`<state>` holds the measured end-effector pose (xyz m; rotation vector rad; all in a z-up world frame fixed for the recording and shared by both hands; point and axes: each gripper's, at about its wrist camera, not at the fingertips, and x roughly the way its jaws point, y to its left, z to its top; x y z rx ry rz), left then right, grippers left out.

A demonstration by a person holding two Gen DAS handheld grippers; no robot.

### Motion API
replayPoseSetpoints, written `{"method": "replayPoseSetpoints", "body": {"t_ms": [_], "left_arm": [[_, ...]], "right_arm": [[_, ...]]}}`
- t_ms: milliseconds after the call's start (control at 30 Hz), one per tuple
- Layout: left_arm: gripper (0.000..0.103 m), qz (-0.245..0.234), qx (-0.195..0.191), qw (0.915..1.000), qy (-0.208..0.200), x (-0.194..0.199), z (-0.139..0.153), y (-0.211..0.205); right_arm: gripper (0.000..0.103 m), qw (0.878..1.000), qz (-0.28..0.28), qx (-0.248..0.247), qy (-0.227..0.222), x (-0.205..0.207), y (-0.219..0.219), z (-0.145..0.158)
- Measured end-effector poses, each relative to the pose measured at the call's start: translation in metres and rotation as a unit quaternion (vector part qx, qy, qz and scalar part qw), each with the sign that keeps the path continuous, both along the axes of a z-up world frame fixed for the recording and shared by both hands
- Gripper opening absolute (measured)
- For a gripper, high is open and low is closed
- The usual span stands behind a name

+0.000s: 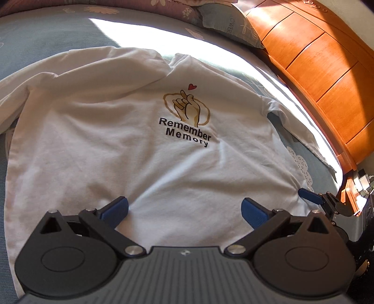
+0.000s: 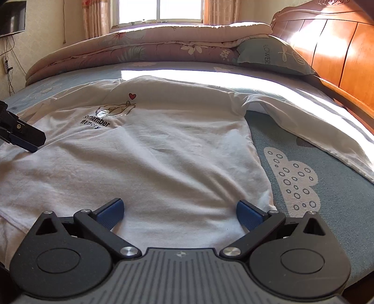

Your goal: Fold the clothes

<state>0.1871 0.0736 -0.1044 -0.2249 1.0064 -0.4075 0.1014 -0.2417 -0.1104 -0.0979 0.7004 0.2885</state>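
Observation:
A white long-sleeved shirt (image 1: 131, 149) (image 2: 163, 149) lies spread flat on the bed, its print of a hand, a red heart and "Remember Memory" (image 1: 185, 117) facing up. One sleeve (image 2: 303, 126) stretches out to the right toward the headboard. My left gripper (image 1: 184, 210) hovers open over the shirt's near hem, nothing between its blue pads. My right gripper (image 2: 180, 210) is open too, above the hem near the shirt's right bottom corner. In the left wrist view the right gripper's fingers (image 1: 311, 195) show at the right edge; in the right wrist view the left gripper's fingers (image 2: 25, 138) show at the left edge.
The bed has a blue-grey sheet (image 2: 303, 198) with cloud patterns. A folded floral quilt (image 2: 140, 49) and a teal pillow (image 2: 273, 56) lie at the far side. An orange wooden headboard (image 1: 327, 65) runs along the right. A window (image 2: 160, 10) lets a bright sun strip across the sheet.

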Motion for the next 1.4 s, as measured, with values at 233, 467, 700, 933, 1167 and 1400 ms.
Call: {"method": "replayPoseSetpoints", "body": {"t_ms": [233,467,700,933,1167,1400], "left_arm": [[0.102,0.032,0.001,0.9994,-0.012,-0.022,-0.011,0.038],[0.102,0.066,-0.063,0.9958,-0.009,-0.024,-0.014,0.054],[0.102,0.053,-0.064,0.9965,-0.014,-0.024,-0.015,0.055],[0.102,0.052,-0.060,0.9968,-0.011,-0.024,-0.012,0.054],[0.102,-0.015,0.019,0.9979,-0.061,-0.056,0.003,0.013],[0.102,-0.005,0.044,0.9977,-0.051,-0.092,-0.014,0.020]], "right_arm": [[0.103,0.996,0.047,0.077,0.024,0.024,0.004,0.035],[0.103,0.957,0.148,0.215,0.122,0.088,0.049,0.034],[0.103,0.967,0.101,0.200,0.119,0.099,0.013,0.017],[0.103,0.978,0.047,0.167,0.115,0.086,-0.036,0.027],[0.103,0.989,0.098,0.042,0.100,0.049,0.011,0.025],[0.103,0.995,0.070,-0.023,0.068,0.037,0.028,0.010]]}}
